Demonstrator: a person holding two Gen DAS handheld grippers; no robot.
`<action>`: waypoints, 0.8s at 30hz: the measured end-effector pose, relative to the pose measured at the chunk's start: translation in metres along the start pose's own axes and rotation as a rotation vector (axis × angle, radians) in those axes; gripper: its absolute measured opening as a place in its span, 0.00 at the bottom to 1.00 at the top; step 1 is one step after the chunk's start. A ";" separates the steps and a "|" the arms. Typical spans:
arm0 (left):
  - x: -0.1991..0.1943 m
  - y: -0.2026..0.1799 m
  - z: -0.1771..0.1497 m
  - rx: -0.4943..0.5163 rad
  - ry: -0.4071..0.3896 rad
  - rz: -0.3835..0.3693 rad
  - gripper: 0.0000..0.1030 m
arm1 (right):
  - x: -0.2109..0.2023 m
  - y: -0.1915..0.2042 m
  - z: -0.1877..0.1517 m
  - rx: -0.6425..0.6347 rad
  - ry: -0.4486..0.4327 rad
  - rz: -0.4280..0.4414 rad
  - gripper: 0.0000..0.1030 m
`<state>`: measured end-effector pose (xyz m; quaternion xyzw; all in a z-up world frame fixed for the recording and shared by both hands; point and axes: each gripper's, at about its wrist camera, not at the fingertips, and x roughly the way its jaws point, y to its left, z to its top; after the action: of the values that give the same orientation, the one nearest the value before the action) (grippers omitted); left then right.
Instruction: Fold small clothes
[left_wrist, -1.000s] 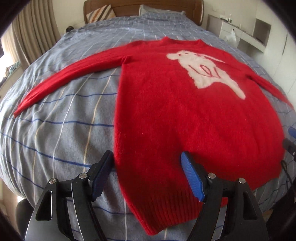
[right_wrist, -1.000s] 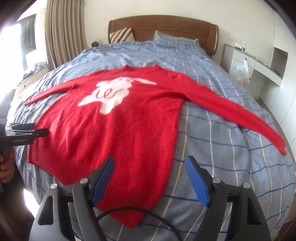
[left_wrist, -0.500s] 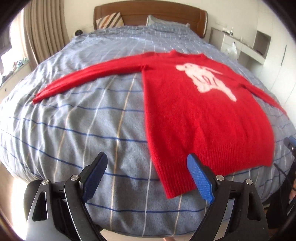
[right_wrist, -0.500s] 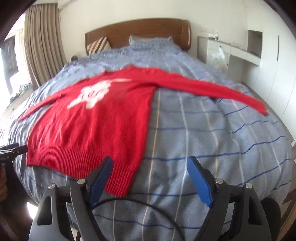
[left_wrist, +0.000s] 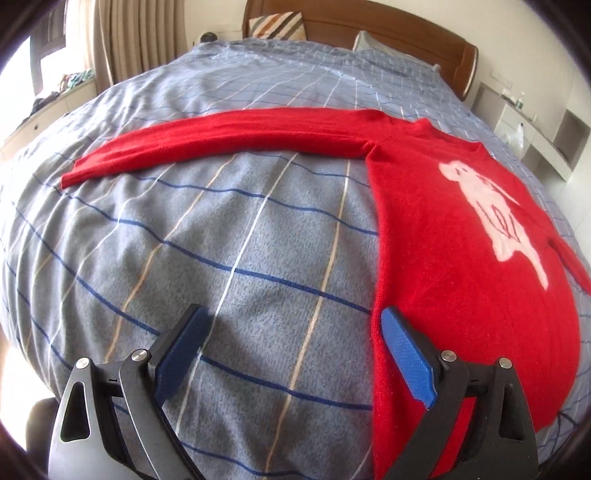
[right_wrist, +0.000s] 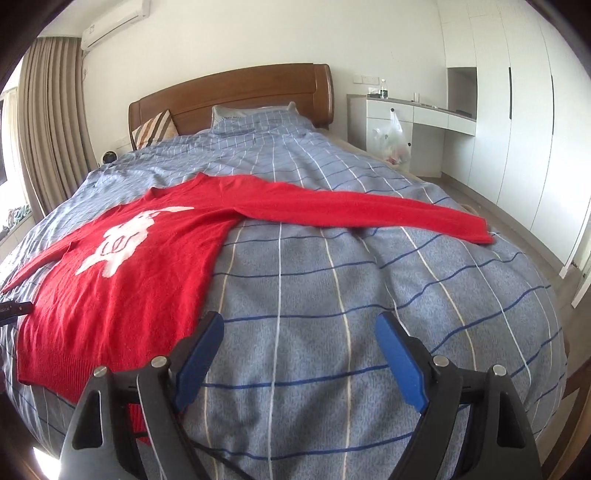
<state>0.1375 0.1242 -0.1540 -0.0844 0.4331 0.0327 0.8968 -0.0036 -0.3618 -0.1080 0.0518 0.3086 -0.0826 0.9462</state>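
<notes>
Red knitted sweater (left_wrist: 461, 258) with a white animal figure on its chest lies flat, face up, on the bed's blue-grey checked fleece blanket (left_wrist: 221, 258), both long sleeves stretched out straight to the sides.

In the left wrist view, one sleeve (left_wrist: 221, 144) runs across the blanket from its cuff at the left to the shoulder, and the body fills the right side, its hem toward the camera. The left gripper (left_wrist: 291, 347) hovers over bare blanket just beside the sweater's side edge; its jaws are opening, nothing lies between them, and its right blue pad (left_wrist: 406, 362) stands over that edge.

In the right wrist view, the sweater's body lies at the left and the other sleeve (right_wrist: 369, 210) reaches right to its cuff near the blanket's edge. The right gripper (right_wrist: 299, 347) has its jaws wide apart over bare blanket, holding nothing, its left blue pad (right_wrist: 199, 354) just over the sweater's lower corner. A brown wooden headboard (right_wrist: 236, 92) stands behind, and a white cabinet (right_wrist: 399, 110) farther right.
</notes>
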 end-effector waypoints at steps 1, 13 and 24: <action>-0.001 0.001 -0.003 -0.010 -0.015 0.003 0.97 | 0.000 -0.001 0.000 0.001 -0.005 -0.003 0.81; 0.002 -0.002 -0.010 0.043 -0.035 0.014 1.00 | 0.016 0.001 -0.006 -0.004 0.047 -0.023 0.81; 0.001 -0.001 -0.011 0.053 -0.034 0.008 1.00 | 0.020 -0.011 -0.007 0.048 0.068 -0.034 0.81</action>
<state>0.1302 0.1215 -0.1616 -0.0582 0.4187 0.0259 0.9059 0.0061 -0.3738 -0.1263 0.0723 0.3396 -0.1041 0.9320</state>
